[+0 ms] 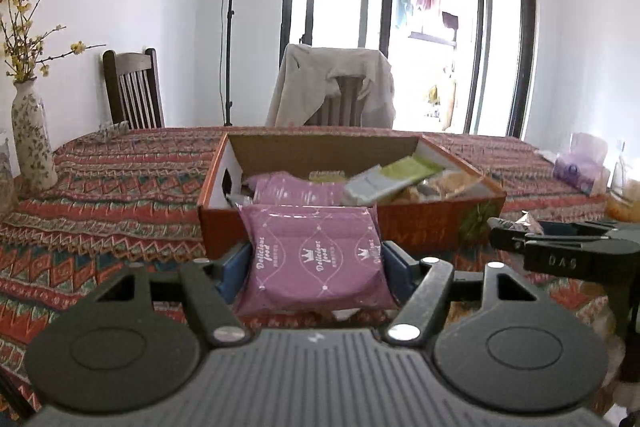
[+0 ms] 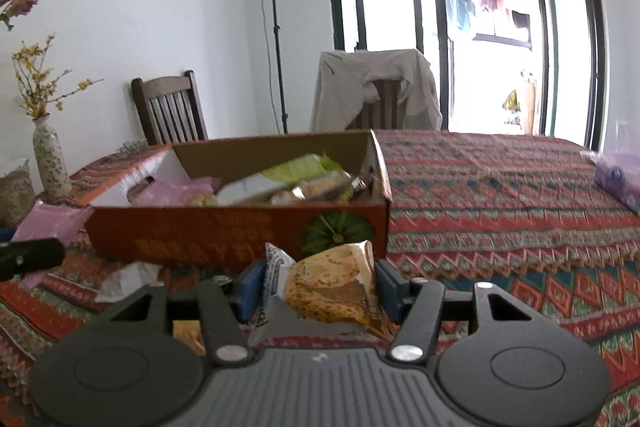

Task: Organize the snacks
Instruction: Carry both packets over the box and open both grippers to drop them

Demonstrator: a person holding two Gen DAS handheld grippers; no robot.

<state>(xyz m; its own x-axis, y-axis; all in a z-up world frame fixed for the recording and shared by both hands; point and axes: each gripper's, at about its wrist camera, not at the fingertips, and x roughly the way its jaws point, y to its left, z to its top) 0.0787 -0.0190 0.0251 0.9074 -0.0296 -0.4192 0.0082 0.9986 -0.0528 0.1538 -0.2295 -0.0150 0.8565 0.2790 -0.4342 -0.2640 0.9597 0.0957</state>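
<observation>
My left gripper [image 1: 316, 263] is shut on a pink snack pack [image 1: 316, 259] printed "Delicious food", held just in front of the orange cardboard box [image 1: 420, 223]. The box holds several snacks: a pink pack [image 1: 296, 189], a green-and-white packet [image 1: 392, 177] and wrapped cakes. My right gripper [image 2: 320, 287] is shut on a yellow-brown snack packet [image 2: 332, 287], held in front of the same box [image 2: 200, 235]. The right gripper's finger shows at the right in the left wrist view [image 1: 560, 247]. The left gripper's finger shows at the left edge in the right wrist view [image 2: 28, 255].
A patterned tablecloth [image 2: 500, 219] covers the table. A flower vase [image 1: 32, 139] stands at the far left. A purple tissue pack [image 2: 620, 179] lies at the right. Loose packets [image 2: 128, 279] lie before the box. Two chairs [image 1: 136, 91] stand behind the table.
</observation>
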